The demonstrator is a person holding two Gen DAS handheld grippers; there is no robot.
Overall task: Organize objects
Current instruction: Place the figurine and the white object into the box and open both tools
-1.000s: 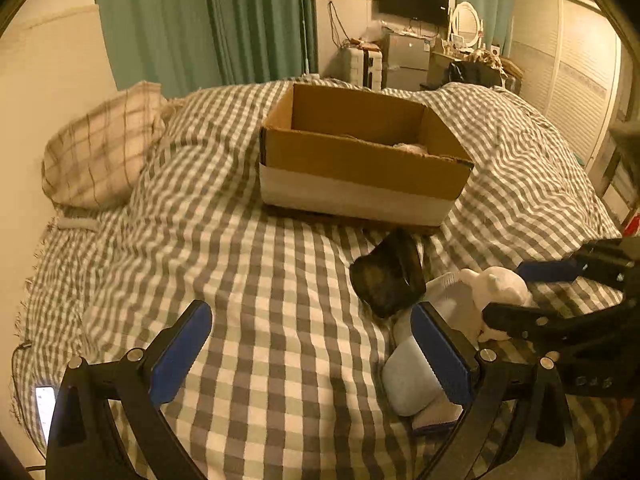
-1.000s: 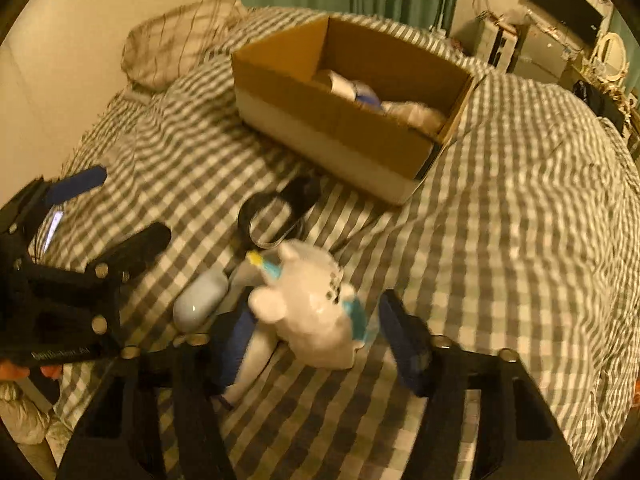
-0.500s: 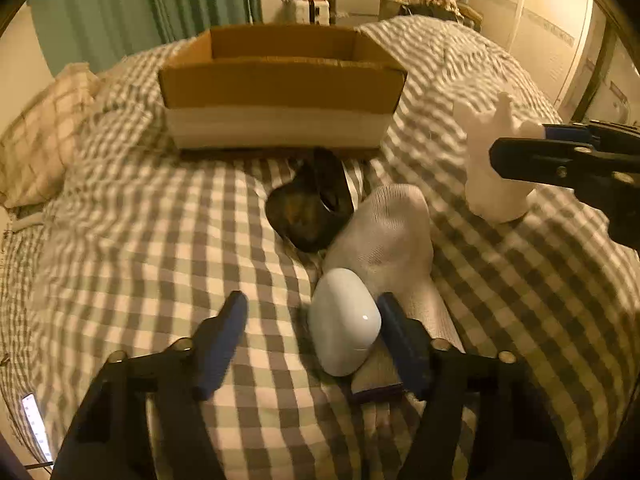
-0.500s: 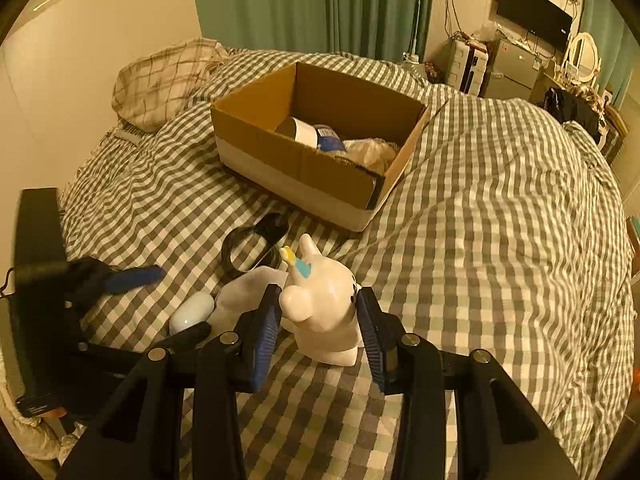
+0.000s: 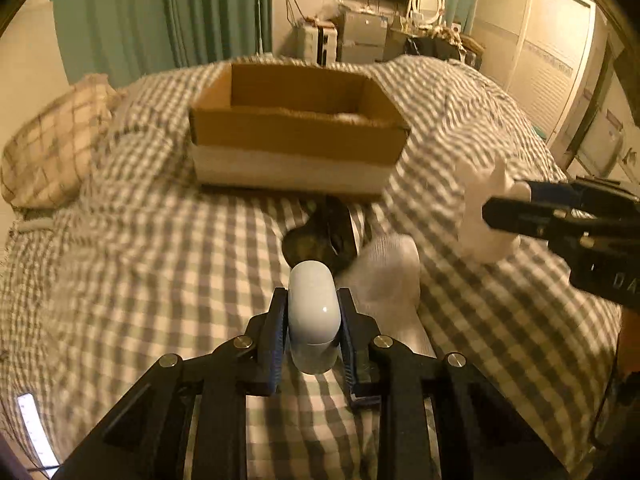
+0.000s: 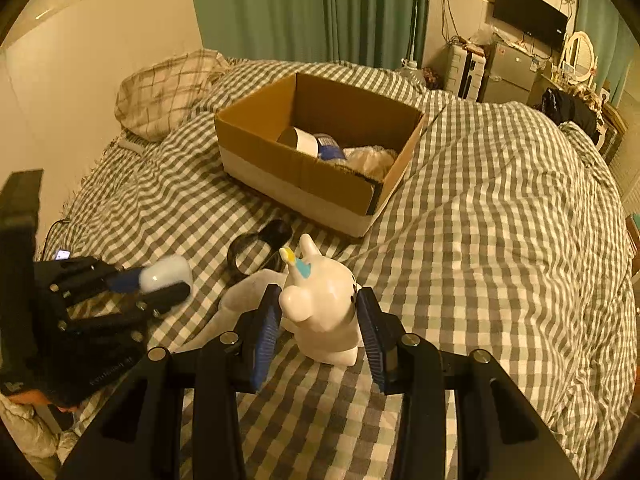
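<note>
My left gripper (image 5: 313,314) is shut on a pale blue oval case (image 5: 314,312) and holds it above the bed; it also shows in the right wrist view (image 6: 165,276). My right gripper (image 6: 318,312) is shut on a white unicorn figurine (image 6: 324,308), lifted off the bedspread; the figurine also shows in the left wrist view (image 5: 486,216). A white sock (image 5: 394,280) and a black band-like object (image 5: 324,236) lie on the bed in front of an open cardboard box (image 5: 296,136). The box (image 6: 316,152) holds a roll, a blue-capped item and crumpled plastic.
A checked bedspread (image 6: 500,220) covers the bed. A plaid pillow (image 6: 168,88) lies at the far left by the wall. Green curtains, a TV and cluttered furniture stand beyond the bed. A lit phone (image 5: 36,432) lies at the bed's left edge.
My left gripper closed on the pale blue case and lifted it off the sock. My right gripper raised the unicorn figurine it holds and moved toward the box.
</note>
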